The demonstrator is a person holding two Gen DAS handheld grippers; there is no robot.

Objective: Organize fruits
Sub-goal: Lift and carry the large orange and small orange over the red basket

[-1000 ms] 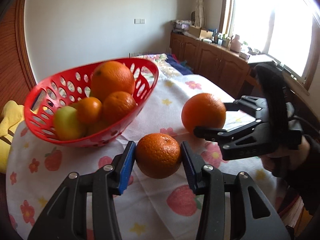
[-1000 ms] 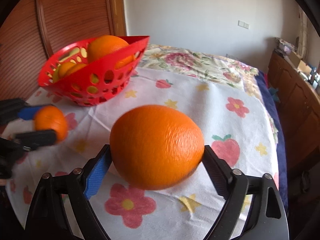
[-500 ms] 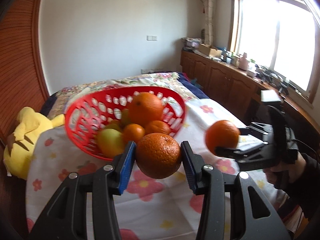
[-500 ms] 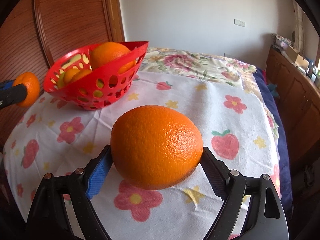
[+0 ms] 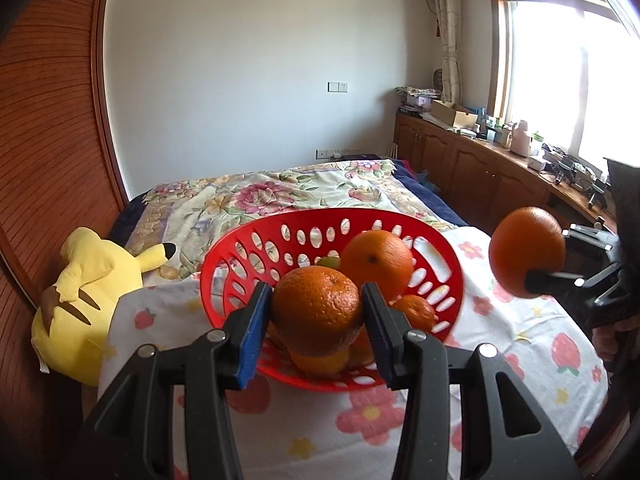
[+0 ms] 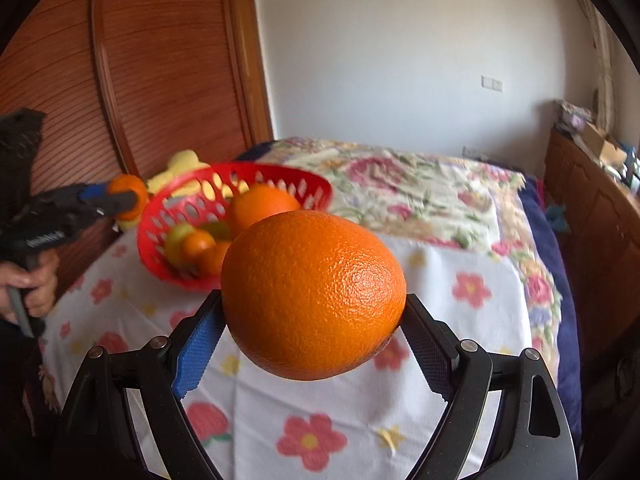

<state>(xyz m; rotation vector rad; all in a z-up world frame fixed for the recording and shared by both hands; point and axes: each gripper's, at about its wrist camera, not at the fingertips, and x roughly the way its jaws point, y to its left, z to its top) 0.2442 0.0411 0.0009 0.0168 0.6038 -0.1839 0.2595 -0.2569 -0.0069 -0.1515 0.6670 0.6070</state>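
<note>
Flower-print cloth (image 5: pixel 540 344) under red basket (image 5: pixel 236 256); white wall (image 5: pixel 248 68) behind.

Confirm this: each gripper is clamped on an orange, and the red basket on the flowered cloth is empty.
Not quite. The red basket is not empty: the left wrist view shows several oranges and a green fruit already inside. The rest holds: the left gripper is clamped on the small orange, the right gripper on the large orange, and the basket sits on the flowered cloth.

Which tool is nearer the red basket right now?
Left. The left tool holds its orange at the red basket near rim; the right tool holds its orange off to the side.
</note>
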